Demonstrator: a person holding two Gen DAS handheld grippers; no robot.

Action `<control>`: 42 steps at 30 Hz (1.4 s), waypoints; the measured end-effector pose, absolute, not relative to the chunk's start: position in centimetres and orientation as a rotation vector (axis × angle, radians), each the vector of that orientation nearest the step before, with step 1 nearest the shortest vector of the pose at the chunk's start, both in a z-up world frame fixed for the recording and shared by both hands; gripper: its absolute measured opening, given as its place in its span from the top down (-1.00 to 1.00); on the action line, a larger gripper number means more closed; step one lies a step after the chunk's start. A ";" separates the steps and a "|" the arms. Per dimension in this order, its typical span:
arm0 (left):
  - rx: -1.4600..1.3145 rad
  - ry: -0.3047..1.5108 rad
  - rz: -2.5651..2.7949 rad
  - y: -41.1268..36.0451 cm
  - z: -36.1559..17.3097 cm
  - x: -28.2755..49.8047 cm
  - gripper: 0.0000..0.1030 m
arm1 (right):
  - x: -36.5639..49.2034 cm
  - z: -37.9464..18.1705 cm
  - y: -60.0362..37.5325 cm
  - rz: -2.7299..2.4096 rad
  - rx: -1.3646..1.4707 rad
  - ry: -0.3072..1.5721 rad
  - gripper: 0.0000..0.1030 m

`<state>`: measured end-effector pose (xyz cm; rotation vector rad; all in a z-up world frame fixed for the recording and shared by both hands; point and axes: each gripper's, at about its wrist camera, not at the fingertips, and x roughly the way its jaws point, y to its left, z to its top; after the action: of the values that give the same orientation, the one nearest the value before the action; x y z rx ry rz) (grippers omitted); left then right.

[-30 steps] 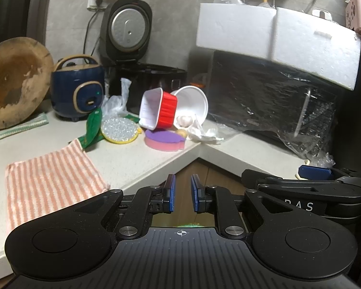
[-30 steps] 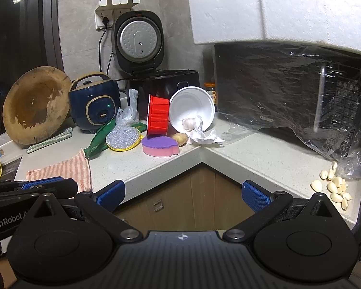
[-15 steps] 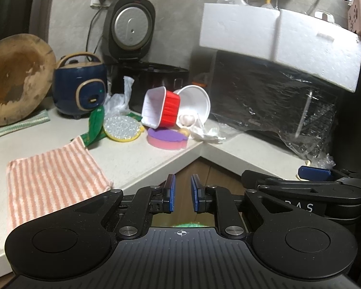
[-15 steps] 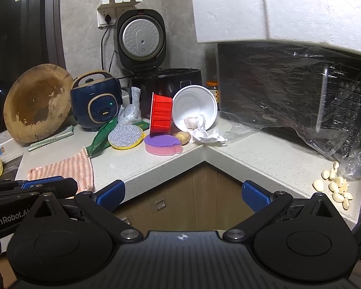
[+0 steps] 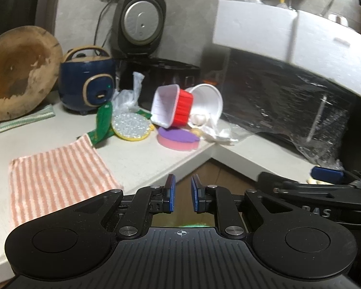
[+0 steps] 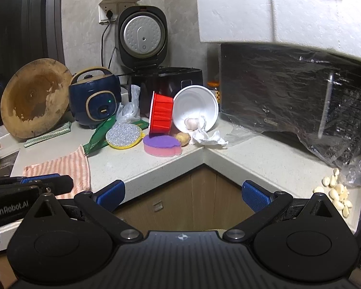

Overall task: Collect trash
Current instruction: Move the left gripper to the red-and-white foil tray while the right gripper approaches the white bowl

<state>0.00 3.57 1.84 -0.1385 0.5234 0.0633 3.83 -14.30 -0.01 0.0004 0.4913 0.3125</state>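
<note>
Facing the corner of the counter [image 6: 264, 154], I had the whole heap of trash ahead of me and above both grippers, well apart from either. It sat where the two runs of worktop met, in front of the black cooker [image 6: 166, 77] and left of the wrapped microwave [image 6: 296, 89].

Biggest in the pile was the white bowl [image 6: 196, 106], tipped on its side with its mouth turned toward me and a garlic bulb [image 6: 191, 123] lying inside. Leaning against its left flank was the red cup [image 6: 160, 115], also on its side; its long axis ran roughly across my view, mouth to the left. Below them lay the pink sponge [image 6: 161, 147], flat at the counter's edge, then the crumpled tissue [image 6: 208, 137] spilling from the bowl's lip to the right.

My right gripper [image 6: 183, 193] stood wide apart with nothing between the pads, and the pile lay almost straight up its centre line. My left gripper [image 5: 182, 193] had its pads nearly together, a narrow gap showing, holding nothing; from it the pile sat ahead too, a touch right of centre.

I judged the right one better set for the first pick: already spread, and lined up on the tissue and bowl.
</note>
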 end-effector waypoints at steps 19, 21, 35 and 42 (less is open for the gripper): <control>-0.211 0.569 0.032 15.3 1.4 10.5 0.65 | 14.0 -1.6 -6.2 0.272 0.060 0.640 -1.00; -0.220 0.576 0.021 16.6 1.1 11.7 0.65 | 15.0 -1.9 -4.9 0.259 0.060 0.655 -1.00; -0.512 0.582 -0.067 22.8 -3.8 18.9 0.65 | 20.3 -4.9 -1.7 0.115 -0.019 0.806 -1.00; -0.588 0.522 -0.038 24.5 -3.0 21.1 0.65 | 23.5 -5.5 -3.2 0.225 0.000 0.798 -1.00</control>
<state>21.14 24.45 -2.99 -0.5885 0.5217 -0.0380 23.49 -3.24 -5.52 -0.0002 0.7985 0.2255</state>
